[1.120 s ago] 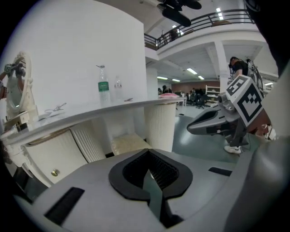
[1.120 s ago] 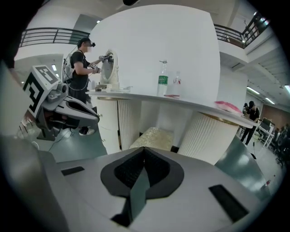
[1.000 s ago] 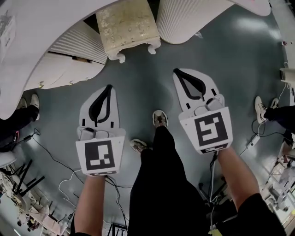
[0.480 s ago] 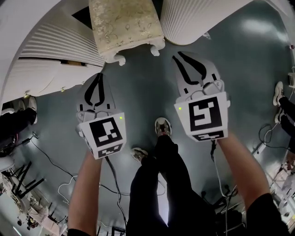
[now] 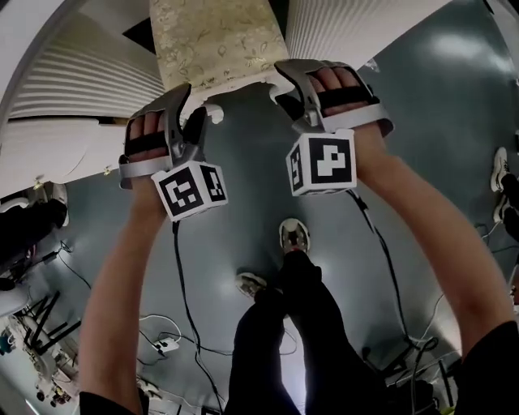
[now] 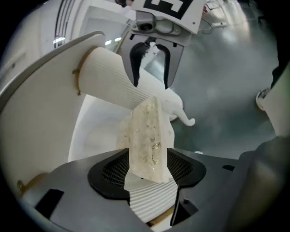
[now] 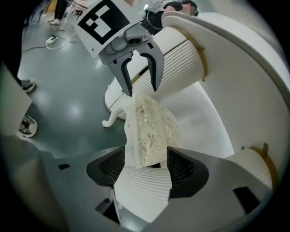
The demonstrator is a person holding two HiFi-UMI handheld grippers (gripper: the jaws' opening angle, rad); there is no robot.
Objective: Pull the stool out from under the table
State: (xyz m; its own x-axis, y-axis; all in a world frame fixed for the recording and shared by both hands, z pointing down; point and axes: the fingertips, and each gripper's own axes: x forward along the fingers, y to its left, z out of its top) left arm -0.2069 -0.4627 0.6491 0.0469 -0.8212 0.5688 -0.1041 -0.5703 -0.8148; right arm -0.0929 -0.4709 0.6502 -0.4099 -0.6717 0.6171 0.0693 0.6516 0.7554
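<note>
The stool (image 5: pixel 215 40) has a cream flowered cushion and white curled legs (image 5: pixel 212 113), and stands partly under the white table (image 5: pixel 73 89) with fluted columns. My left gripper (image 5: pixel 185 101) lies on its side at the stool's near left corner. My right gripper (image 5: pixel 296 81) does the same at the near right corner. In the left gripper view the cushion's edge (image 6: pixel 147 136) stands between the jaws of the left gripper (image 6: pixel 147 165). In the right gripper view the cushion (image 7: pixel 149 131) stands between the jaws of the right gripper (image 7: pixel 145 165). Both pairs of jaws have just been opening.
My own legs and shoes (image 5: pixel 296 235) stand on the grey floor behind the grippers. Cables (image 5: pixel 162 344) trail over the floor at lower left. Other people's shoes show at the right edge (image 5: pixel 499 170) and the left edge (image 5: pixel 49 194). Fluted table columns (image 5: pixel 349 24) flank the stool.
Both grippers moved forward to the stool's near corners and rolled onto their sides. Their jaws went from shut to open, and the cushion's edge now sits between them.
</note>
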